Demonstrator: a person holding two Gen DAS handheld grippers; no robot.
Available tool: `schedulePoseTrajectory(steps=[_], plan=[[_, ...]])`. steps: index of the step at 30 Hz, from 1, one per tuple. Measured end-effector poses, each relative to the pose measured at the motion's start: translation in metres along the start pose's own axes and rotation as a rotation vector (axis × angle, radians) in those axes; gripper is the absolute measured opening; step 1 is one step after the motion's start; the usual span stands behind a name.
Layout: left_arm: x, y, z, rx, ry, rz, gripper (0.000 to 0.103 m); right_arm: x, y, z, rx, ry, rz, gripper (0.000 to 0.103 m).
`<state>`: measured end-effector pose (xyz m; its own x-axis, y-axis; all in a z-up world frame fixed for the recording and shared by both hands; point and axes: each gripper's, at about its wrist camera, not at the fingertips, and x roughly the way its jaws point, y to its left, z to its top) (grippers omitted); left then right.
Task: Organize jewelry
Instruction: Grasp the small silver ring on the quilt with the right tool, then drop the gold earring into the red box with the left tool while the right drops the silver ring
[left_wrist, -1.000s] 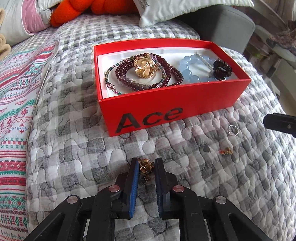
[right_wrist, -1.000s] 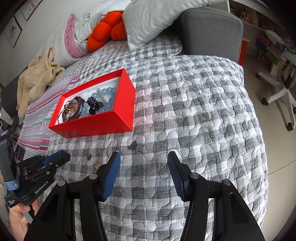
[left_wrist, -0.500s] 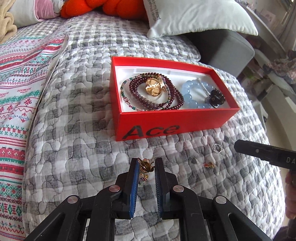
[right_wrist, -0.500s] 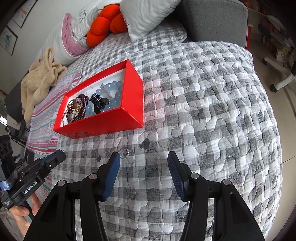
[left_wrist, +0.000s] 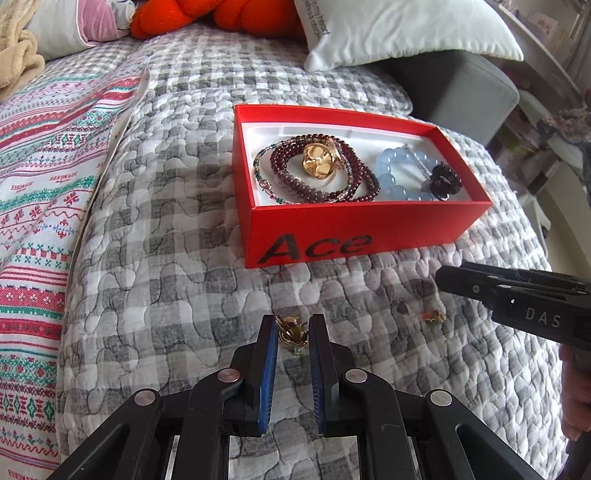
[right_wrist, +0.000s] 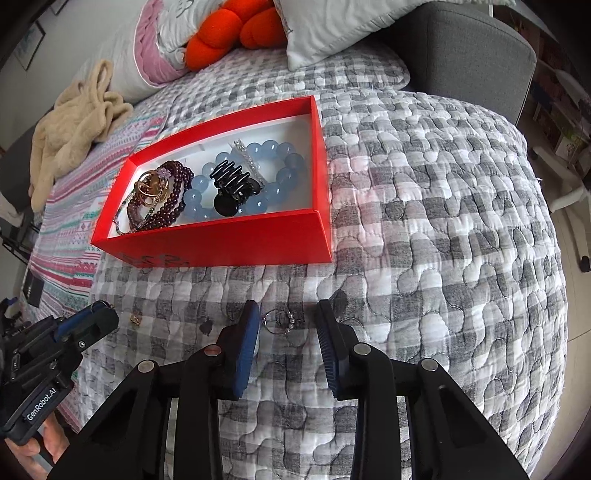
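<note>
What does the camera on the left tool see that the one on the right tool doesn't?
Only the left view shows the gold earring pinched in the left tool, and the "Ace" lettering plainly. Only the right view shows the silver ring lying between the right tool's closing, not yet touching fingers. Both show the red box of bracelets on the grey quilt.

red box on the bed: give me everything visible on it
The red box is a shallow, open-topped rectangular tray, cardboard by the look, red outside with a white lining and black "Ace" lettering on its long near wall. No lid is in view. It sits flat on the grey checked quilt. Inside lie dark red bead bracelets with a gold ornament on them, a pale blue bead bracelet, a black claw hair clip and a slim silver piece. Neither gripper touches it.
</note>
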<state>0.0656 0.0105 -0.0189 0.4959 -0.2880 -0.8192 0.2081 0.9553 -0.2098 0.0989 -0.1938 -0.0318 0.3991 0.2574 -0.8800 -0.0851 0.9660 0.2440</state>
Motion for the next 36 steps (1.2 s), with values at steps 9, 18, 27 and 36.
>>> schedulePoseTrajectory(steps=[9,18,27,36], plan=[[0.000,0.002,-0.004,0.001,0.011,0.024,0.012,0.007,0.023,-0.001,-0.099,-0.010,-0.143,0.020],[-0.012,0.010,-0.004,-0.022,-0.017,0.025,0.012,-0.008,0.023,-0.005,-0.107,-0.025,-0.111,0.020],[-0.029,0.013,0.008,-0.037,-0.090,0.016,0.012,-0.044,0.023,-0.005,-0.086,-0.097,-0.062,0.020],[-0.027,-0.007,0.034,0.010,-0.191,-0.026,0.012,-0.066,0.021,0.011,-0.060,-0.197,-0.006,0.020]])
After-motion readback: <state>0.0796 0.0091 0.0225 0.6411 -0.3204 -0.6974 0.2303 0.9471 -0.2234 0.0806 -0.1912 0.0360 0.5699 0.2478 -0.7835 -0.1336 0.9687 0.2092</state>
